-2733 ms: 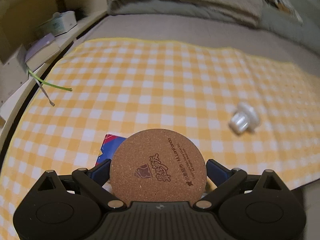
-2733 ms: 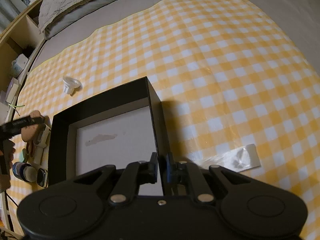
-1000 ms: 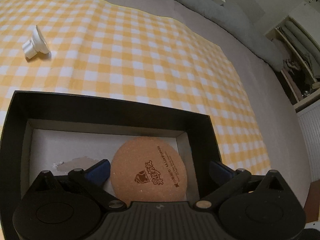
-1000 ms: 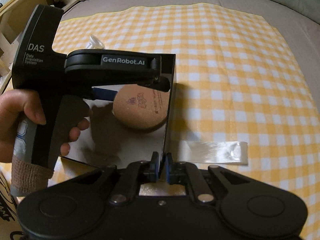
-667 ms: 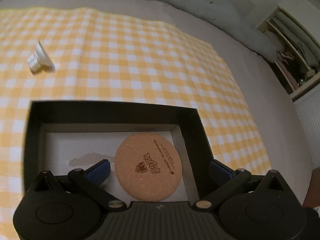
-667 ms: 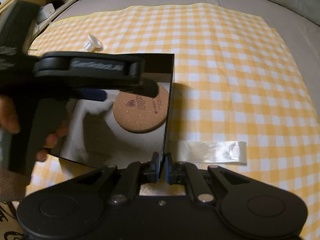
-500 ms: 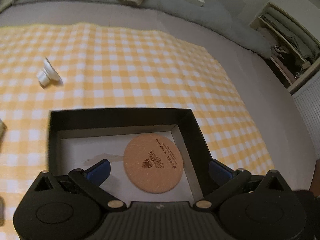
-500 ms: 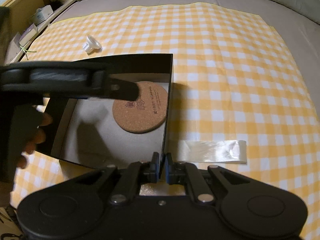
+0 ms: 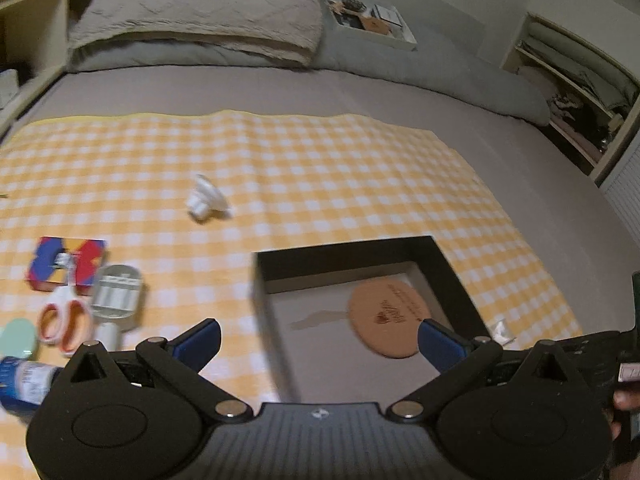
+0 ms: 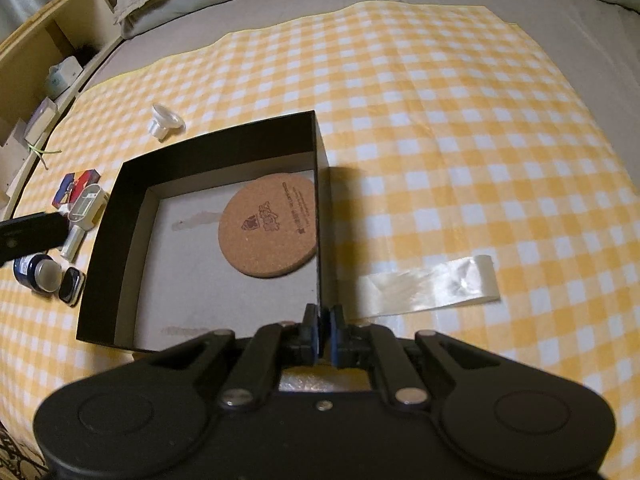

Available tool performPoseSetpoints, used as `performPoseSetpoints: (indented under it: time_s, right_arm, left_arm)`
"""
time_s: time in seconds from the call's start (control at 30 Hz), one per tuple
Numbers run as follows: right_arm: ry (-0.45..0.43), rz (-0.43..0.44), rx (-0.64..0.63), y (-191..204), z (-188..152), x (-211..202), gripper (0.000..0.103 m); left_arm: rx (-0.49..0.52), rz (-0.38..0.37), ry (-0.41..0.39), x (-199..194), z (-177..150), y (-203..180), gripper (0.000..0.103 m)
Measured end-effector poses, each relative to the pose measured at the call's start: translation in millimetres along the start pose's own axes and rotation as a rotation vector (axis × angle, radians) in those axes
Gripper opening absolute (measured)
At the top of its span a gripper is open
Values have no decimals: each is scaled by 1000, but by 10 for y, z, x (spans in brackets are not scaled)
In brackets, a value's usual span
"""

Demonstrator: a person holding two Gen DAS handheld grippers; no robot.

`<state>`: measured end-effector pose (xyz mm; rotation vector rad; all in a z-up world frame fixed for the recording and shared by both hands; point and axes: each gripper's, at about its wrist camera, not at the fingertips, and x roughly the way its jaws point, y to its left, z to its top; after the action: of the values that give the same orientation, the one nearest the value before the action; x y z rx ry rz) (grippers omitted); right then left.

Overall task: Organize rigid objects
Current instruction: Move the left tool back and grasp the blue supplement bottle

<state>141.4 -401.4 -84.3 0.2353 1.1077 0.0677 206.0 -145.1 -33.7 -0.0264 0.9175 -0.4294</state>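
A yellow and white checked cloth (image 10: 460, 128) covers the grey bed sheet (image 9: 280, 92). A strip of clear plastic film (image 10: 430, 285) lies flat on the cloth. At the far end of the bed there is a beige quilted blanket (image 9: 192, 12). Wooden shelves (image 10: 36, 72) stand beside the bed, with what seems to be a tissue box (image 10: 60, 72).
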Motion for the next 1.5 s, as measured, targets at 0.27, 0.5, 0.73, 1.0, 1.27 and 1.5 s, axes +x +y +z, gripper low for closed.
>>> performPoseSetpoints:
  time_s: [0.27,0.5,0.73,1.0,1.27,1.5]
  right_arm:
    - [22,-34,-18,70,70,58,6]
    - [26,-37,-5,58,79,61,6]
    - [28,-38,-6,56,75,72,6]
    - [28,-41,-7,62,76,85,6]
    - [29,-41,-5,63,76,89,7]
    - [30,-40,-5,55,79,96,7]
  left_arm:
    - [4,128,-27,-277,-76,552,103]
    - [16,283,-14,-366,-110,1071,103]
    - [79,394,36,-288,-219,1456,103]
    - [10,339,121,-108,-356,1693,103]
    - [-14,333,154,32,-379,1628,103]
    - [3,356,164,98,-365,1591,93]
